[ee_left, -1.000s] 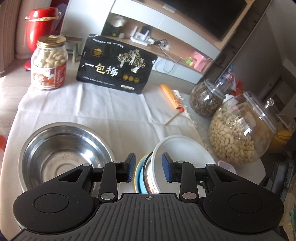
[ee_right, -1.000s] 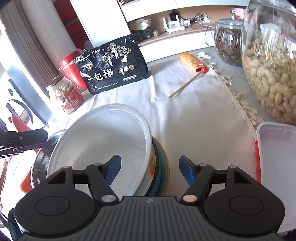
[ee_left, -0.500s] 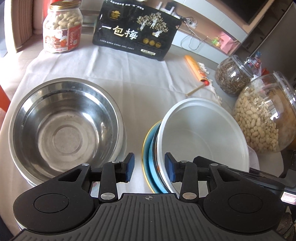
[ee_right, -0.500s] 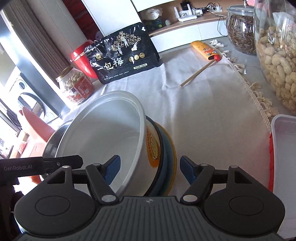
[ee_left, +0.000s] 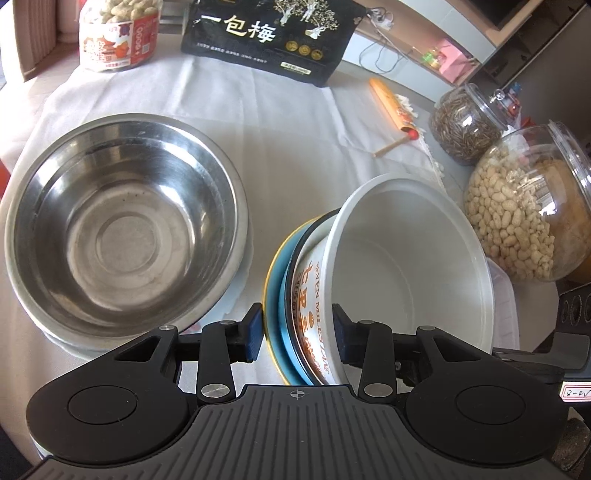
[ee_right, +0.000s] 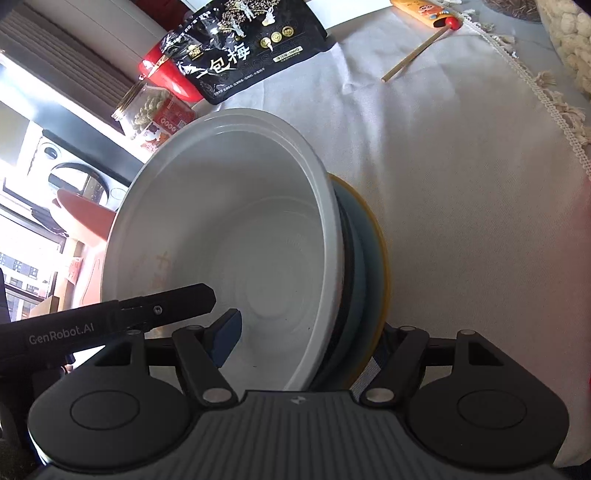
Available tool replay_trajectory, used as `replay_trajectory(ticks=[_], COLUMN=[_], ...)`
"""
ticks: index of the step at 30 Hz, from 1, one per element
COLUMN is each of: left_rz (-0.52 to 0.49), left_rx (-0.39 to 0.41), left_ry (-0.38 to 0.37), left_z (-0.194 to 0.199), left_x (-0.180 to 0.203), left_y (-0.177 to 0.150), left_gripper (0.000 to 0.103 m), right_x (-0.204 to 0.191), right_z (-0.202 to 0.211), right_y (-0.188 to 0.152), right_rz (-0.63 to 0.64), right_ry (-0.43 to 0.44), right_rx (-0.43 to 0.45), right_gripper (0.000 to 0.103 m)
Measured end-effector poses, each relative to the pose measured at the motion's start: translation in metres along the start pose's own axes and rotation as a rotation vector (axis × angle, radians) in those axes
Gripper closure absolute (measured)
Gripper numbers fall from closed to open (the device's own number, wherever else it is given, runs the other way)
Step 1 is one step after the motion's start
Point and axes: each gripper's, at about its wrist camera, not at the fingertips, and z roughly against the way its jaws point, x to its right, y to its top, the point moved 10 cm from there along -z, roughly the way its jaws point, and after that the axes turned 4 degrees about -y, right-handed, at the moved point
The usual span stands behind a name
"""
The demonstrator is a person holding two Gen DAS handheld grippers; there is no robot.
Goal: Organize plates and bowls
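A white bowl (ee_left: 413,266) with orange lettering sits in a blue plate with a yellow rim (ee_left: 275,295); the stack is tilted and held off the table. My left gripper (ee_left: 297,334) is shut on the near edge of the stack, one pad outside the plate and one inside the bowl. My right gripper (ee_right: 306,338) grips the same stack; its left pad (ee_right: 227,338) is inside the bowl (ee_right: 236,236) and its right finger is behind the plate (ee_right: 373,266). A large steel bowl (ee_left: 122,218) stands on the white cloth to the left.
At the back stand a peanut jar (ee_left: 118,33) and a black bag (ee_left: 269,37). An orange tube (ee_left: 391,105) and a stick lie on the cloth. Two glass jars (ee_left: 524,206) stand at the right, with a white plastic lid (ee_left: 502,295) by them.
The bowl and plate stack has tipped up and risen from the table. Both grippers have closed in on its edge and now look down more steeply.
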Motion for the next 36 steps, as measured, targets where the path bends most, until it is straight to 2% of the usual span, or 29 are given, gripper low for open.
replay_trajectory(ticks=[2, 4, 8, 10, 13, 17, 21, 25, 30, 32, 36], left_rz=[-0.001, -0.009, -0.067, -0.060, -0.045, -0.071, -0.084, -0.105, -0.136, -0.171, -0.252], left_rx=[0.003, -0.004, -0.033, -0.060, -0.096, -0.148, -0.172, -0.184, -0.185, -0.188, -0.186], left_ry=[-0.012, -0.022, 0.029, 0.041, 0.055, 0.072, 0.077, 0.076, 0.017, 0.006, 0.027], left_z=[0.003, 0.003, -0.001, -0.006, -0.013, -0.018, -0.021, -0.022, -0.021, -0.021, -0.024], left_x=[-0.004, -0.003, 0.004, 0.005, 0.007, 0.012, 0.012, 0.014, 0.027, 0.034, 0.039], left_y=[-0.002, -0.002, -0.001, 0.000, 0.003, 0.004, 0.005, 0.006, 0.020, 0.025, 0.024], left_gripper=[0.063, 0.063, 0.061, 0.059, 0.053, 0.046, 0.046, 0.046, 0.046, 0.046, 0.046], right_x=[-0.007, -0.009, 0.002, 0.011, 0.022, 0.019, 0.017, 0.016, 0.013, 0.015, 0.014], right_z=[0.000, -0.001, 0.006, 0.009, 0.003, 0.002, -0.001, -0.001, 0.005, 0.004, 0.001], right_y=[-0.011, -0.013, 0.005, 0.015, 0.021, 0.023, 0.022, 0.019, 0.025, 0.028, 0.028], right_rz=[0.040, 0.073, 0.051, 0.014, -0.032, -0.011, -0.021, -0.014, -0.046, -0.070, -0.059], right_ry=[0.007, -0.021, -0.093, -0.108, -0.107, -0.094, -0.059, -0.056, -0.004, -0.025, -0.071], right_rx=[-0.021, -0.013, 0.072, 0.092, 0.066, 0.068, 0.024, 0.018, 0.041, 0.033, 0.032], right_gripper=[0.031, 0.031, 0.031, 0.031, 0.031, 0.031, 0.032, 0.032, 0.037, 0.033, 0.036])
